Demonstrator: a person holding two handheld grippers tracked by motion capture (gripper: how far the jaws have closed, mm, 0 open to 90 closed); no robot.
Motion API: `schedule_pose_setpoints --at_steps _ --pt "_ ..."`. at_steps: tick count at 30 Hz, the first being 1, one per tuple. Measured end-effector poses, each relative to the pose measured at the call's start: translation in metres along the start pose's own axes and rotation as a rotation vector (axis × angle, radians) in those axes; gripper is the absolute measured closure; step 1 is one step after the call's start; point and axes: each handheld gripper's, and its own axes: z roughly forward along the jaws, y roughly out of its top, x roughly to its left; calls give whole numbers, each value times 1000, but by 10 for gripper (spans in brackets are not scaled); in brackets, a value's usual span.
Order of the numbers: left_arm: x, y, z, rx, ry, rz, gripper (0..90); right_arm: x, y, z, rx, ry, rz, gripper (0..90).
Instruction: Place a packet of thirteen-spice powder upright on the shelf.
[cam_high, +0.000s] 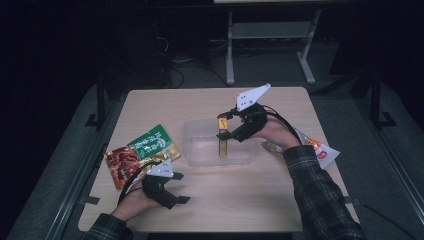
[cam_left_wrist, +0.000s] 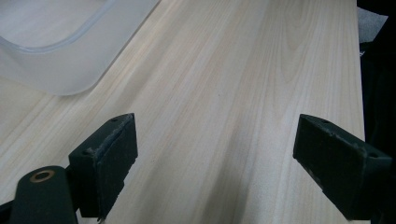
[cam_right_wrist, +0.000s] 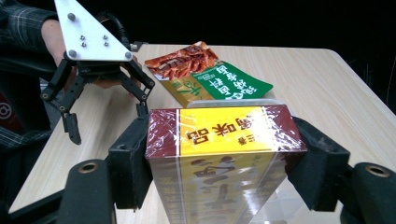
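A yellow and maroon box (cam_high: 223, 145) stands upright, its lower end inside a clear plastic tub (cam_high: 197, 150) at mid table. My right gripper (cam_high: 223, 126) is shut on the box's upper part. In the right gripper view, both pads press the sides of the wrapped box (cam_right_wrist: 224, 135). My left gripper (cam_high: 181, 187) rests open near the front left of the table with nothing in it. In the left gripper view, its jaws (cam_left_wrist: 215, 158) stand wide apart over bare wood, and a corner of the tub (cam_left_wrist: 56, 60) lies ahead to the left.
A green snack packet (cam_high: 152, 142) and a red one (cam_high: 122, 162) lie overlapping at the table's left, just behind my left gripper. Another packet (cam_high: 322, 152) lies at the right edge by the right forearm. A desk frame stands beyond the table.
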Motion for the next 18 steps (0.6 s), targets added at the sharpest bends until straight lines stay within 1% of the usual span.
schedule_pose_setpoints --at_steps 1,2,3,5,7,8,9,10,11,13,15,16,18 --pt "0 0 0 2 -1 -2 132 -1 -1 1 -2 -1 3 306" --pt "0 0 0 2 -1 -1 132 -3 -2 1 -2 -4 -4 306" --pt "0 0 0 3 0 2 132 -3 -2 2 -4 -1 10 306" --pt "0 0 0 3 -1 3 132 -6 -4 3 -3 -4 6 306" --pt "0 0 0 3 -1 2 132 -7 -6 4 0 -3 12 305" --pt "0 0 0 3 -1 2 132 -9 -7 5 1 -5 4 305" --pt "0 0 0 3 -2 0 132 -9 -7 5 -3 -3 19 305" --pt "0 0 0 2 -3 -1 132 -10 -8 6 -2 -4 19 305" --pt "0 0 0 0 -4 -1 132 -10 -8 6 -4 1 32 305" --pt "0 0 0 -1 -3 0 132 -12 -10 7 -5 -1 28 305" --pt "0 0 0 0 -3 0 132 -14 -11 8 5 -2 15 305" --pt "0 0 0 -1 -4 -1 132 -13 -12 9 8 1 24 305" --pt "0 0 0 0 -4 -2 132 -15 -13 10 15 3 17 305"
